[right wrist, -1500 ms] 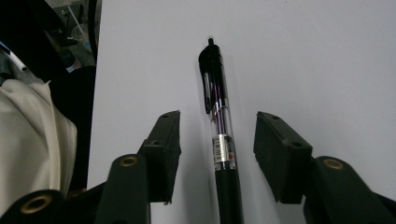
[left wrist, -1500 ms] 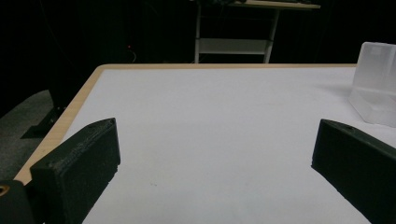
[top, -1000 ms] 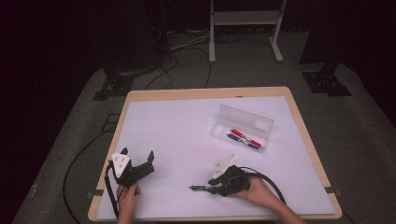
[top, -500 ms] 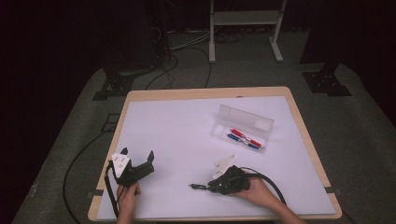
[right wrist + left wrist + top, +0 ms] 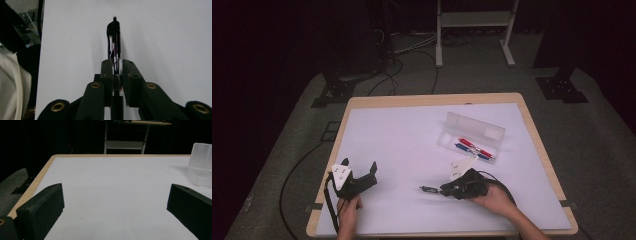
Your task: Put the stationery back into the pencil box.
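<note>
A black pen (image 5: 429, 189) sticks out leftward from my right gripper (image 5: 444, 190), which is shut on it near the table's front edge. In the right gripper view the pen (image 5: 113, 37) runs straight ahead, pinched between the two jaws of my right gripper (image 5: 117, 65) a little above the white surface. My left gripper (image 5: 359, 167) rests at the front left with its jaws wide apart; in its own view the left gripper (image 5: 116, 195) has nothing but bare table between them.
A clear plastic pen case (image 5: 472, 134) with a red and a blue pen lies open at the right middle of the white table (image 5: 412, 125); the case (image 5: 201, 165) also stands ahead right of the left gripper. Cables and a metal stand (image 5: 474, 30) lie beyond the far edge.
The right gripper has risen slightly and shifted a little right, carrying the black pen off the table. The left gripper has stayed where it was.
</note>
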### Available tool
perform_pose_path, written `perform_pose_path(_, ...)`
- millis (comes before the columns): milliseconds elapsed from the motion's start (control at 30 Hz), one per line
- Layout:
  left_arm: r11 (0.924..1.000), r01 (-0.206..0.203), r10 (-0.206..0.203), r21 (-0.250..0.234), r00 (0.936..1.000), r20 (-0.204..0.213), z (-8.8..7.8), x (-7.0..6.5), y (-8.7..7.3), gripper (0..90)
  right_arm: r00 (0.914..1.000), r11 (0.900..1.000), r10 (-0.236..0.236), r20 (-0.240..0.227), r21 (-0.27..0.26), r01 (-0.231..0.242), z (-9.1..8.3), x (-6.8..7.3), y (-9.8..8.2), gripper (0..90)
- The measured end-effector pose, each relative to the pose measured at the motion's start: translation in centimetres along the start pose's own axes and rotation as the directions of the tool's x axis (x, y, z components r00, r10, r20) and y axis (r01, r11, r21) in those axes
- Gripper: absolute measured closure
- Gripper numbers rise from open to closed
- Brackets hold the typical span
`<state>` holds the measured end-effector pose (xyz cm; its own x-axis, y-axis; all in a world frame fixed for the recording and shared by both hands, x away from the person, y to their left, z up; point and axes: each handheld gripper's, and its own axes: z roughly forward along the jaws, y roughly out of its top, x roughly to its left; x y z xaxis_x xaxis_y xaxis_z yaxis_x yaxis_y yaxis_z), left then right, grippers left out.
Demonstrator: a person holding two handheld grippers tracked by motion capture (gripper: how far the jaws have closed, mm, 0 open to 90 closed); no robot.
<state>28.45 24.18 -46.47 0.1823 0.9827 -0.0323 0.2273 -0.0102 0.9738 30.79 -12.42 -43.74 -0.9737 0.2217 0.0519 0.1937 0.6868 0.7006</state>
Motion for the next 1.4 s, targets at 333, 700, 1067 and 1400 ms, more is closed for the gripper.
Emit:
perform_pose_path(333,1.0,0.002,-0.002,0.0,1.0,0.0,0.0,0.0,0.0,0.3,0.9968,0.998,0.049,0.063,-0.037,-0.047,-3.4,-3.0,0.4,78.6)
perform_pose_path(700,1.0,0.001,-0.001,-0.001,1.0,0.0,0.0,0.0,0.0,0.4,0.9859,0.994,0.1,0.134,-0.047,-0.095,-6.0,-5.9,0.6,78.7)
perform_pose_path(1067,1.0,0.003,-0.003,0.0,1.0,0.001,0.0,0.0,0.0,0.4,0.9732,0.99,0.142,0.181,-0.035,-0.138,-6.7,-8.4,0.3,78.8)
perform_pose_path(1400,1.0,0.002,-0.002,-0.001,1.0,0.002,0.0,0.0,0.0,0.4,0.9626,0.983,0.182,0.201,-0.049,-0.176,-7.1,-10.4,-0.6,78.7)
